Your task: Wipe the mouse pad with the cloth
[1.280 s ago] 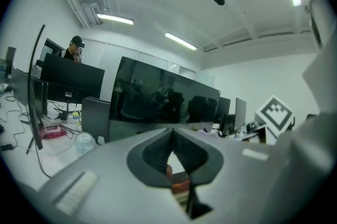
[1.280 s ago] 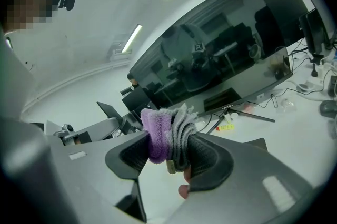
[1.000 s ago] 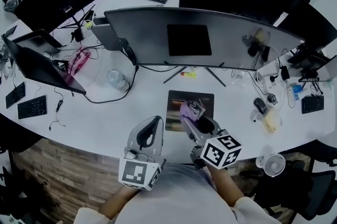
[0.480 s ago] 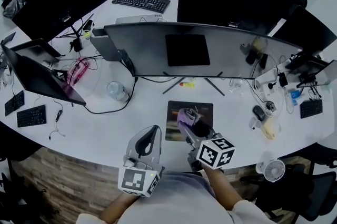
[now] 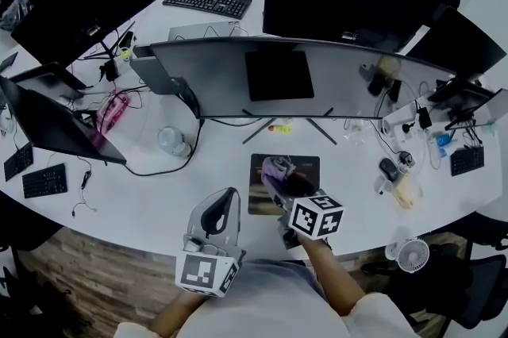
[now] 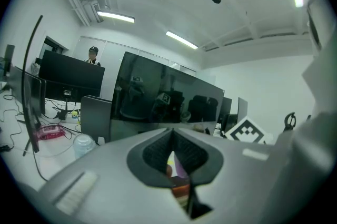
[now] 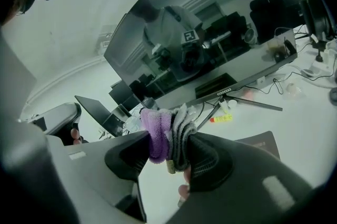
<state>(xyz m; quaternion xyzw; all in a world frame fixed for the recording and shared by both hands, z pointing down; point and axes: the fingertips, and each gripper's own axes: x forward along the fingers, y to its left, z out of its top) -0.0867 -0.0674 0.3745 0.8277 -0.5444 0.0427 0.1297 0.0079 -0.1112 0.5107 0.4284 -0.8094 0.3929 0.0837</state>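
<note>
A: right claw status?
B: we see it clamped on the cloth. Purple and grey folds are bunched between the jaws and stick out past the tips
A: where's the cloth vs the mouse pad?
B: in the head view it sits over the pad's left half, toward the near edge. We can't tell whether it touches the surface
A: pad itself?
B: dark, lying flat on the white worktop, just in front of the stand legs of the curved monitor. Its right half is bare
A: left claw?
B: the left gripper view shows the jaws together at the tips with nothing between them. It hovers by the worktop's front edge, left of the pad and apart from it, pointing toward the monitor
A: anything near the pad?
B: we see a yellow tube under the monitor just behind the pad, and a clear bottle well to its left. A small white fan stands at the near right edge, well apart
</note>
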